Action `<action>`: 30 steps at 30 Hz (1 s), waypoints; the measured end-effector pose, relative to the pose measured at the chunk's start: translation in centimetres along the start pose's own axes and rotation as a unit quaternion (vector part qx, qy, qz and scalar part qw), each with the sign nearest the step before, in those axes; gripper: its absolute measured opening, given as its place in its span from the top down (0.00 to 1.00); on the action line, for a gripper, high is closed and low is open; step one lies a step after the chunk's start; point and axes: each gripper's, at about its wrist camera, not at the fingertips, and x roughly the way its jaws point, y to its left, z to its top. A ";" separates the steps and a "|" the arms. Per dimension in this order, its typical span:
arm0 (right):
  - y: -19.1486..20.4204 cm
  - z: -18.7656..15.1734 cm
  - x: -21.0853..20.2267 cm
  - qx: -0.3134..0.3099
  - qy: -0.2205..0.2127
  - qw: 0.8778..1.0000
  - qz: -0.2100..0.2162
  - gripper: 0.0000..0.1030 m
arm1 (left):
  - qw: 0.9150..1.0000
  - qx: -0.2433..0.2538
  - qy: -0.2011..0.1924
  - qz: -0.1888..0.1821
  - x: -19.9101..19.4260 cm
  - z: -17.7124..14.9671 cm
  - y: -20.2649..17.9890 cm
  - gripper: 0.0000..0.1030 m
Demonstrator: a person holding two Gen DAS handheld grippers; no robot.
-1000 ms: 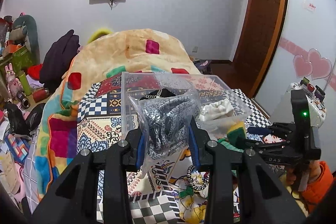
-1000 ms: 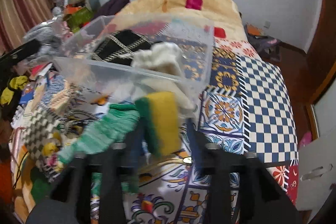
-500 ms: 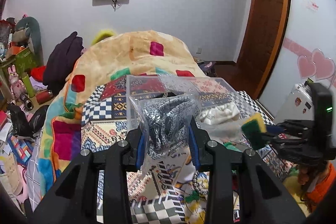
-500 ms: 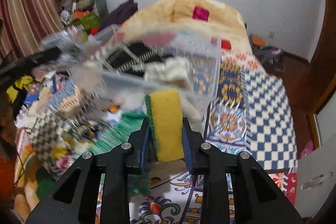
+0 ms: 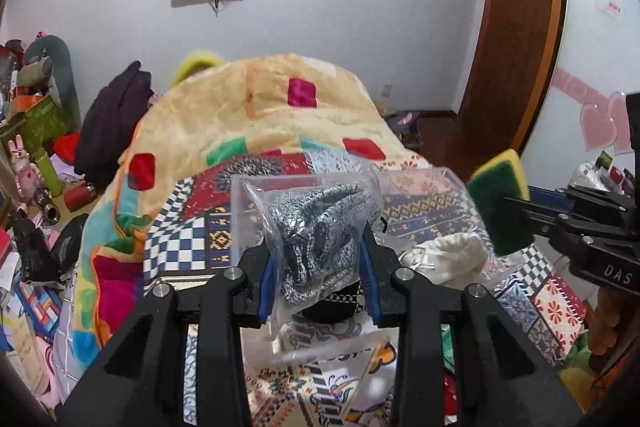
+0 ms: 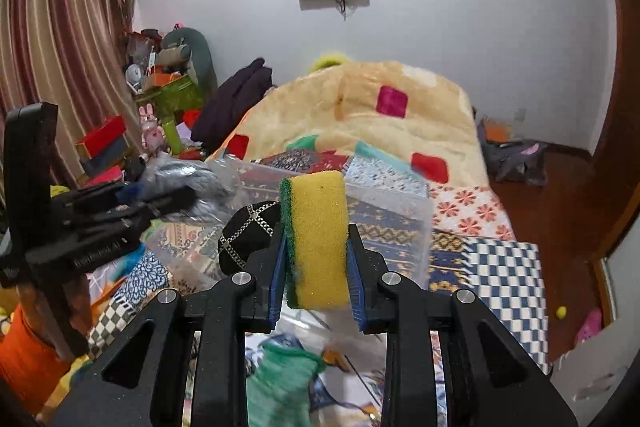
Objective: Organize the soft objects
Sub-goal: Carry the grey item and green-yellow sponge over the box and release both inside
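My left gripper (image 5: 318, 275) is shut on a clear plastic bag holding a grey knitted item (image 5: 320, 231), raised above the near end of a clear plastic bin (image 5: 424, 183). My right gripper (image 6: 316, 275) is shut on a yellow sponge with a green scouring side (image 6: 316, 239), also held above the bin (image 6: 400, 211). In the left wrist view the sponge (image 5: 500, 199) shows at the right. Inside the bin lie a white soft item (image 5: 448, 259) and a black item with chain pattern (image 6: 252, 227). The left gripper with its bag (image 6: 188, 183) shows at left in the right wrist view.
The bin stands on a bed with a patchwork cover (image 6: 500, 267) and a piled beige blanket (image 5: 256, 115). A green knitted item (image 6: 280, 379) lies on the bed below my right gripper. Cluttered shelves and toys (image 6: 168, 99) stand at left; a wooden door (image 5: 516, 39) at right.
Both grippers have risen with their loads. The right gripper lifted the sponge off the bed and away from the green knitted item, bringing it over the bin.
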 end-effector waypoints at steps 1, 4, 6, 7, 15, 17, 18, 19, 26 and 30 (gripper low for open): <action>0.1 0.0 0.8 0.000 0.009 1.000 -0.001 0.76 | 1.000 0.002 0.009 -0.002 0.8 0.0 -0.1 0.66; 0.1 -0.2 2.7 0.001 0.037 0.999 -0.004 0.76 | 0.999 0.002 0.036 -0.011 2.9 0.0 -0.3 0.66; 0.1 -0.4 3.9 0.003 0.054 0.999 -0.004 0.76 | 0.999 0.006 0.050 -0.015 4.0 -0.2 -0.5 0.66; 0.0 -0.5 4.5 0.004 0.065 0.998 -0.005 0.76 | 0.998 0.008 0.056 -0.015 4.5 -0.3 -0.6 0.66; -0.2 -1.3 6.3 0.001 0.105 0.994 -0.016 0.74 | 0.997 0.028 0.077 -0.012 6.4 -0.8 -1.5 0.64; -0.2 -1.3 6.0 0.003 0.108 0.994 -0.012 0.65 | 0.996 0.031 0.080 -0.015 6.3 -0.9 -1.7 0.59; -0.2 -1.3 5.8 0.003 0.108 0.994 -0.013 0.62 | 0.996 0.031 0.080 -0.014 6.1 -0.9 -1.7 0.57; -0.2 -1.3 5.5 0.003 0.104 0.994 -0.016 0.55 | 0.996 0.032 0.078 -0.012 6.0 -0.9 -1.7 0.52; -0.3 -1.3 3.0 -0.011 0.082 0.996 -0.025 0.47 | 0.998 0.037 0.044 -0.004 3.1 -0.7 -1.8 0.37; -0.5 -1.2 0.9 -0.006 0.059 0.998 -0.020 0.42 | 0.999 0.034 0.018 -0.006 0.6 -0.6 -1.9 0.31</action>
